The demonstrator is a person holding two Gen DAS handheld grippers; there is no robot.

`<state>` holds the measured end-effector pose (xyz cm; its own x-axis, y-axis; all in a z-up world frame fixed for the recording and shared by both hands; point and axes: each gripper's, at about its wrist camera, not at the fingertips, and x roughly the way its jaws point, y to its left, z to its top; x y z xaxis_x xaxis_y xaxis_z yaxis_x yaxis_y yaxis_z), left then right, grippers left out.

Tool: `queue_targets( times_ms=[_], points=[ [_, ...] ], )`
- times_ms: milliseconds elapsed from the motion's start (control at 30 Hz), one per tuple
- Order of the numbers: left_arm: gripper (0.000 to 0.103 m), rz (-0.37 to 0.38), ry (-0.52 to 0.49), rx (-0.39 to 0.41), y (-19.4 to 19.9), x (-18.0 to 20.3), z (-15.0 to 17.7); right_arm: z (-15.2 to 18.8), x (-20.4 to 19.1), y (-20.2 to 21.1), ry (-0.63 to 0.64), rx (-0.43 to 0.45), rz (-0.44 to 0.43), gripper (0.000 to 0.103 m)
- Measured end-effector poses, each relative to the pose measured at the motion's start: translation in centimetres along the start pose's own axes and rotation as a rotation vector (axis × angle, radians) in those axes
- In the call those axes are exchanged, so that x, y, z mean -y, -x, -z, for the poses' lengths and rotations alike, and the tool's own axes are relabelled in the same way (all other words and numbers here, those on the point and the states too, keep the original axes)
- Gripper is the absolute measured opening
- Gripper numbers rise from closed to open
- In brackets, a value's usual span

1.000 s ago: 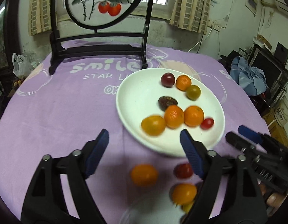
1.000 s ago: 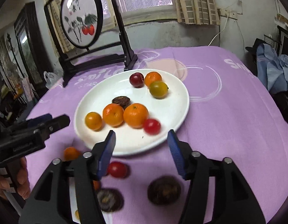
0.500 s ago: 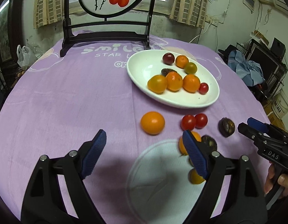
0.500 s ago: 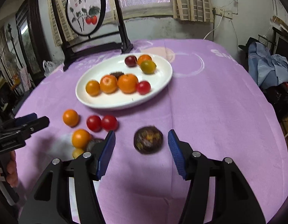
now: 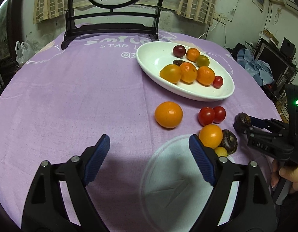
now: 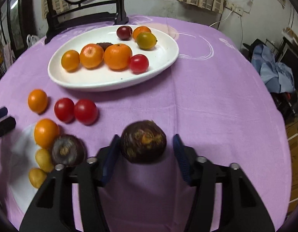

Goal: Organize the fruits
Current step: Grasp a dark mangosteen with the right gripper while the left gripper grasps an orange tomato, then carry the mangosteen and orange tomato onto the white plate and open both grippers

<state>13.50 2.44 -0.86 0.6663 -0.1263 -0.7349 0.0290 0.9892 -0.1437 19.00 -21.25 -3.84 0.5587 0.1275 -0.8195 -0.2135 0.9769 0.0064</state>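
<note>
Left wrist view: your left gripper (image 5: 149, 145) hangs over the purple tablecloth (image 5: 71, 96) with jaws spread wide, nothing between them. Just past the right finger sit an orange tomato (image 5: 210, 136), a dark passion fruit (image 5: 230, 141) touching it and a small yellow fruit (image 5: 221, 151) partly hidden behind the finger. Two red tomatoes (image 5: 211, 115) touch each other just beyond, and a lone orange fruit (image 5: 168, 114) lies to their left. The white oval plate (image 5: 154, 61) further back holds oranges, tomatoes and a dark plum. Your right gripper (image 5: 245, 123) comes in from the right edge, with a dark round fruit (image 5: 242, 119) at its tips; from here you cannot tell whether the fingers touch it. A pale round print (image 5: 168, 183) marks the cloth under your left gripper.

Right wrist view: your right gripper (image 6: 145, 150) has its jaws apart around the dark round fruit (image 6: 143, 142); the left pad looks touching or nearly so, the right pad shows a clear gap, so no clamp. The fruit is blurred, probably a passion fruit. Left of it lie the other passion fruit (image 6: 67, 151), the orange tomato (image 6: 46, 133) and two small yellow fruits (image 6: 41, 167). The red tomatoes (image 6: 75, 111) and lone orange fruit (image 6: 37, 101) sit between those and the plate (image 6: 102, 81). Your left gripper's tips (image 6: 3, 121) poke in at the left edge. A framed painting on a black stand (image 6: 81, 9) stands at the table's far side.
</note>
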Motion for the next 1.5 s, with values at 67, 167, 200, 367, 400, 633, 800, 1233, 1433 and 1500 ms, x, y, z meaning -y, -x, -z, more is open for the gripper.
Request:
queue_targets(
  times_ms=[67, 167, 200, 367, 400, 633, 800, 1233, 1433, 1500],
  points=[
    [0.086, -0.004, -0.012, -0.001, -0.1, 0.2, 0.1, 0.0, 0.1, 0.2, -0.002, 0.007, -0.003, 0.044],
    [0.086, -0.01, -0.026, -0.002, -0.3, 0.5, 0.3, 0.3, 0.6, 1.2, -0.035, 0.021, -0.062, 0.044],
    [0.086, -0.01, -0.026, -0.002, -0.4, 0.5, 0.3, 0.3, 0.7, 1.7, -0.04, 0.032, -0.071, 0.044],
    [0.086, -0.009, -0.049, -0.001, -0.8, 1.0, 0.5, 0.9, 0.4, 3.4, -0.049, 0.066, -0.11, 0.044],
    [0.086, -0.011, -0.053, -0.005, -1.0, 1.1, 0.4, 0.9, 0.3, 3.5, -0.046, 0.066, -0.112, 0.044],
    [0.083, -0.006, -0.034, -0.054, -2.9, 1.6, -0.3, 1.1, -0.3, 4.5, -0.017, 0.089, -0.157, 0.044],
    [0.076, -0.021, -0.048, -0.072, -4.4, 2.2, -1.0, 1.1, -0.3, 4.6, -0.006, 0.095, -0.176, 0.044],
    [0.04, -0.005, -0.07, -0.074, -3.9, 2.9, -1.2, 1.1, 0.1, 4.8, -0.003, 0.106, -0.168, 0.044],
    [0.04, 0.046, -0.105, -0.044, -0.7, 3.8, -0.3, 1.0, 0.1, 5.6, -0.009, 0.142, -0.178, 0.044],
    [0.04, 0.065, -0.106, -0.023, 0.7, 4.0, -0.2, 1.0, 0.2, 5.7, -0.024, 0.141, -0.194, 0.044]
  ],
)
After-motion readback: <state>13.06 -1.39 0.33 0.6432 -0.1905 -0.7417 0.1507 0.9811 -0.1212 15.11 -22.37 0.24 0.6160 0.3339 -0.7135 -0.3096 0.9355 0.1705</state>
